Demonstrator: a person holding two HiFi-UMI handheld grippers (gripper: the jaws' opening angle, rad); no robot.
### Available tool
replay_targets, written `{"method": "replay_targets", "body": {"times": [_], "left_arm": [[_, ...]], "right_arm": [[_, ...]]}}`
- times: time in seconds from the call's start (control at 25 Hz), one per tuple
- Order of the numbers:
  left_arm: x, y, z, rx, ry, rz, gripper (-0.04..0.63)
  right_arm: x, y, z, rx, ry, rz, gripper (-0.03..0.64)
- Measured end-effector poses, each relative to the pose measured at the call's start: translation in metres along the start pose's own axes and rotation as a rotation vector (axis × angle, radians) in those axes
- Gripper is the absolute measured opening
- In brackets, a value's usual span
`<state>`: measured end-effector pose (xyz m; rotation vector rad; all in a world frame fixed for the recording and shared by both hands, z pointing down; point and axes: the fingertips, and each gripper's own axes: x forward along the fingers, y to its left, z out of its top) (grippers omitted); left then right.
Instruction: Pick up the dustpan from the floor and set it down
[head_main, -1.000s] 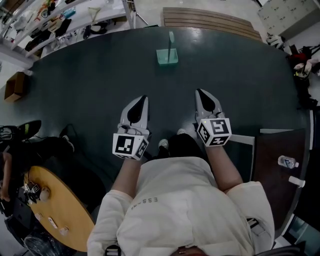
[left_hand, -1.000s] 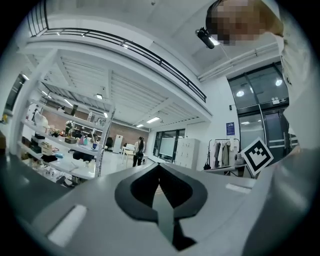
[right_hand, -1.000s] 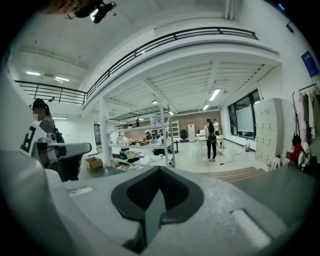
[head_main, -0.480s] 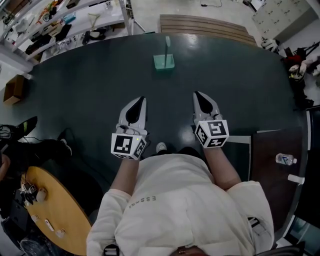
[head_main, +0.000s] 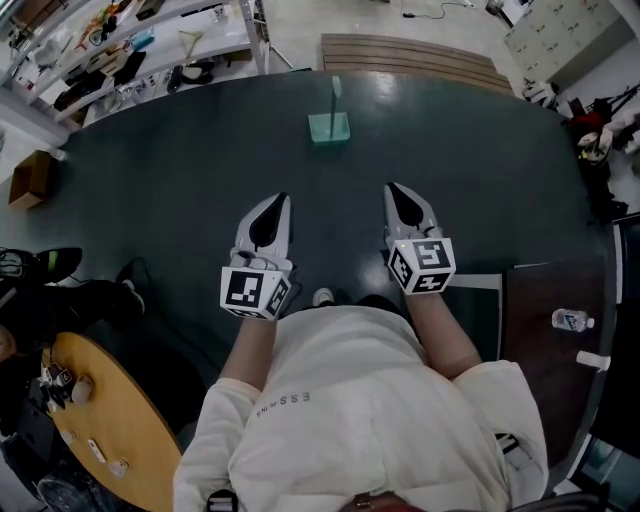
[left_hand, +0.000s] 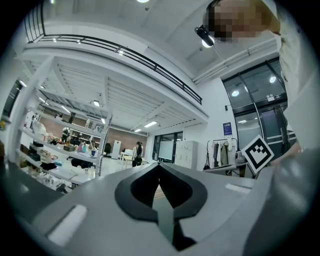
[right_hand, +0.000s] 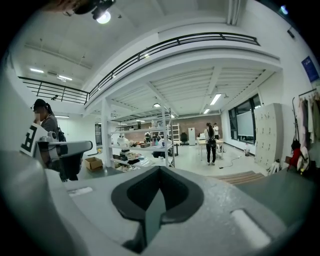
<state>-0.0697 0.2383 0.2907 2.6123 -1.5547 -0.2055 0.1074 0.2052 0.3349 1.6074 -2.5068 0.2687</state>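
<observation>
**A:** Head view first. Where's the dustpan?

**B:** The teal dustpan (head_main: 329, 127) stands on the dark floor (head_main: 180, 180) with its handle upright. It's well ahead of both grippers, roughly between the lines they point along, and nothing touches it.

**A:** And the grippers?

**B:** The left gripper (head_main: 285, 200) and the right gripper (head_main: 391, 190) are held out side by side in front of the person. Both have their jaws together and carry nothing. I'd read that as a neutral carry, with the tips aimed toward the dustpan.

**A:** Left gripper view?

**B:** The left gripper (left_hand: 159, 167) has its jaws pressed tip to tip with nothing between them. It looks level across the hall at shelving (left_hand: 55, 150), which is likely why the dustpan falls below its sight.

**A:** Right gripper view?

**B:** The right gripper (right_hand: 159, 172) is the same, closed on nothing. It tips slightly down, enough to catch wooden slats (right_hand: 245, 176) ahead on its right, but no dustpan.

**A:** So how far along is the job?

**B:** I can't settle it. A dustpan standing on the floor apart from two empty, closed grippers could be waiting to be lifted, or it could already have been set down.
</observation>
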Motion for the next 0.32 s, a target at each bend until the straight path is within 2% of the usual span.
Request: {"method": "replay_targets", "body": {"times": [0.32], "left_arm": [[0.0013, -0.0021, 0.0061, -0.004, -0.014, -0.009, 0.005]], "right_arm": [[-0.0057, 0.0007, 0.0, 0.001, 0.007, -0.017, -0.008]]}}
